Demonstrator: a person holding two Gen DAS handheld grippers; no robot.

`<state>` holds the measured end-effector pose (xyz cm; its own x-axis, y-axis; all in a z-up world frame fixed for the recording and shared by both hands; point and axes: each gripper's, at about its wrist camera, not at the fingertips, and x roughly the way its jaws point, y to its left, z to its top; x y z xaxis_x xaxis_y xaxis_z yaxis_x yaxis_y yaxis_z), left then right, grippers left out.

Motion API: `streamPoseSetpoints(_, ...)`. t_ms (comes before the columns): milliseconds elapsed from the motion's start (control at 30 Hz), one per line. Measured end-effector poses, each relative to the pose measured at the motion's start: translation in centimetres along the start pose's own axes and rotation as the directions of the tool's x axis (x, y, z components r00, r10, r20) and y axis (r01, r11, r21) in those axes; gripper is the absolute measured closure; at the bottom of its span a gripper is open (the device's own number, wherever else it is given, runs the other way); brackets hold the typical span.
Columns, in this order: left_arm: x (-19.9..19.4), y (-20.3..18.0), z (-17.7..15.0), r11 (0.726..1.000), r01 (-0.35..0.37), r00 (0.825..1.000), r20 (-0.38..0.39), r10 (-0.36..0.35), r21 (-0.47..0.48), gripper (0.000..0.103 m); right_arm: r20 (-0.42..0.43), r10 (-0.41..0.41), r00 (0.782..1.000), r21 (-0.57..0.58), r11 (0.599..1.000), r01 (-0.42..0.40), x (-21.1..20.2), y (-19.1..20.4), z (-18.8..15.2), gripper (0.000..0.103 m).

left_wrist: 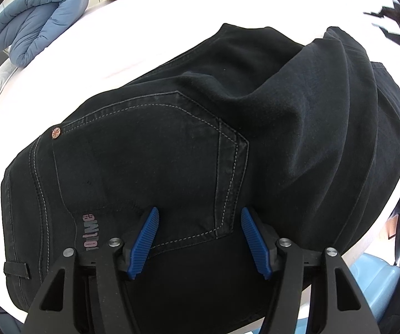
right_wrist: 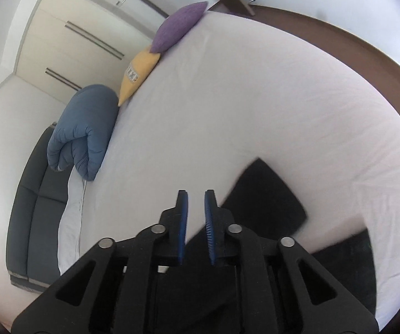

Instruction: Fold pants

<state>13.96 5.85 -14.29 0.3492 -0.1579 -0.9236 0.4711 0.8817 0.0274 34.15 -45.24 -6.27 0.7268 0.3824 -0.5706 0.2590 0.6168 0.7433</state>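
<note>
A: Where are the pants (left_wrist: 200,139) right now?

B: On the white bed (left_wrist: 60,78), filling most of the left wrist view. The seat end with the back pocket (left_wrist: 149,167) sits at the lower centre, and the legs are bunched and doubled over toward the upper right of the frame.

A: And the left tongs (left_wrist: 200,214)?

B: Spread wide, one blue pad on each side of the pocket's lower corner, just above the cloth. Nothing is pinched between them. I'd guess they hover there to press or take hold of the waist end while the legs are brought over.

A: The right tongs (right_wrist: 196,197)?

B: Nearly pressed together, with a thin gap between the pads. Whether dark cloth is held low down between them, I cannot tell. Dark fabric shows below and to the lower right of that frame, blurred.

A: Anything else on the bed?

B: A rolled blue duvet (right_wrist: 85,128), a yellow cushion (right_wrist: 138,75) and a purple cushion (right_wrist: 180,26) line the far edge, well apart from the pants, so the fold has open sheet around it.
</note>
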Motion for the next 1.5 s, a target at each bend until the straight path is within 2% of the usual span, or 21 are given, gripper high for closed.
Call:
streamPoseSetpoints(33,0.0,0.0,0.0,1.000,0.001,1.000,0.002,-0.001,-0.002,0.039,-0.001,0.004,1.000,0.052,0.999,-0.004,-0.2,-2.2,-0.8,0.027)
streamPoseSetpoints(67,0.0,0.1,0.0,1.000,0.001,1.000,0.003,-0.001,-0.005,0.039,0.014,0.018,1.000,0.103,0.995,-0.020,-0.1,-4.0,-1.7,0.014)
streamPoseSetpoints(100,0.0,0.0,0.0,1.000,-0.001,1.000,0.003,0.001,-0.007,0.039,0.030,0.039,0.999,0.143,0.989,-0.043,-0.2,-6.1,-3.1,0.009)
streamPoseSetpoints(200,0.1,0.0,0.1,1.000,-0.006,1.000,-0.003,0.006,-0.008,0.039,0.014,0.097,0.995,0.221,0.970,-0.098,2.1,-8.3,-3.9,0.011)
streamPoseSetpoints(300,0.1,-0.1,0.4,1.000,-0.009,1.000,-0.010,0.009,-0.008,0.039,-0.072,0.077,0.994,0.258,0.965,-0.056,5.8,-8.6,-3.8,0.030)
streamPoseSetpoints(367,0.2,-0.3,0.5,1.000,-0.012,1.000,-0.011,0.012,-0.009,0.039,-0.120,0.072,0.990,0.222,0.974,-0.044,8.4,-7.5,-3.8,0.036)
streamPoseSetpoints(400,0.2,-0.3,0.5,1.000,-0.013,1.000,-0.010,0.013,-0.009,0.039,-0.147,0.066,0.987,0.208,0.977,-0.034,9.4,-7.2,-3.7,0.059)
streamPoseSetpoints(433,0.3,-0.3,0.6,1.000,-0.013,1.000,-0.009,0.013,-0.009,0.038,-0.178,0.033,0.983,0.201,0.979,0.004,10.5,-7.1,-3.7,0.094)
streamPoseSetpoints(467,0.3,-0.3,0.6,1.000,-0.013,1.000,-0.009,0.013,-0.008,0.038,-0.184,0.019,0.983,0.211,0.977,0.021,11.0,-7.1,-3.5,0.098)
streamPoseSetpoints(633,0.2,-0.2,0.4,1.000,-0.007,1.000,-0.003,0.007,0.001,0.038,-0.123,-0.072,0.990,0.098,0.992,0.084,6.6,-3.6,-2.7,0.099)
streamPoseSetpoints(867,0.3,-0.2,0.3,1.000,-0.004,1.000,0.009,0.003,0.019,0.037,-0.320,-0.163,0.933,0.152,0.963,0.221,-1.3,3.3,0.3,0.091)
streamPoseSetpoints(967,0.3,-0.3,0.4,1.000,-0.006,1.000,0.002,0.006,0.020,0.037,-0.210,-0.201,0.957,0.022,0.977,0.210,-3.5,7.0,2.7,0.085)
streamPoseSetpoints(1033,0.3,-0.4,0.4,1.000,-0.008,1.000,-0.001,0.008,0.022,0.037,-0.095,-0.300,0.949,0.045,0.951,0.305,-5.0,6.4,3.9,0.082)
streamPoseSetpoints(1067,0.3,-0.5,0.5,1.000,-0.008,1.000,-0.001,0.008,0.022,0.037,-0.052,-0.265,0.963,0.137,0.953,0.269,-6.4,4.8,4.1,0.082)
streamPoseSetpoints(1100,0.3,-0.5,0.5,1.000,-0.008,1.000,-0.001,0.008,0.020,0.037,0.003,-0.161,0.987,0.221,0.963,0.156,-7.7,3.2,3.8,0.080)
streamPoseSetpoints(1133,0.4,-0.5,0.5,1.000,-0.008,1.000,-0.002,0.008,0.019,0.037,0.023,-0.094,0.995,0.234,0.969,0.086,-8.1,2.5,3.5,0.069)
streamPoseSetpoints(1167,0.4,-0.5,0.5,1.000,-0.009,1.000,-0.003,0.009,0.020,0.037,0.010,-0.094,0.996,0.200,0.976,0.090,-8.2,2.0,2.8,0.059)
streamPoseSetpoints(1200,0.4,-0.5,0.5,1.000,-0.009,1.000,-0.003,0.009,0.021,0.037,0.011,-0.098,0.995,0.165,0.982,0.095,-8.3,1.5,1.8,0.041)
streamPoseSetpoints(1300,0.6,-0.5,0.8,1.000,-0.009,1.000,-0.011,0.010,0.026,0.037,0.008,-0.034,0.999,0.152,0.988,0.033,-7.1,-1.3,-2.0,0.040)
streamPoseSetpoints(1400,0.7,-0.7,1.1,1.000,-0.015,1.000,-0.018,0.016,0.024,0.037,-0.063,0.109,0.992,0.285,0.955,-0.087,-3.3,-5.2,-6.8,0.040)
streamPoseSetpoints(1500,0.7,-0.9,1.5,0.999,-0.018,1.000,-0.025,0.019,0.027,0.037,-0.128,0.094,0.987,0.352,0.935,-0.044,0.6,-7.7,-10.9,0.042)
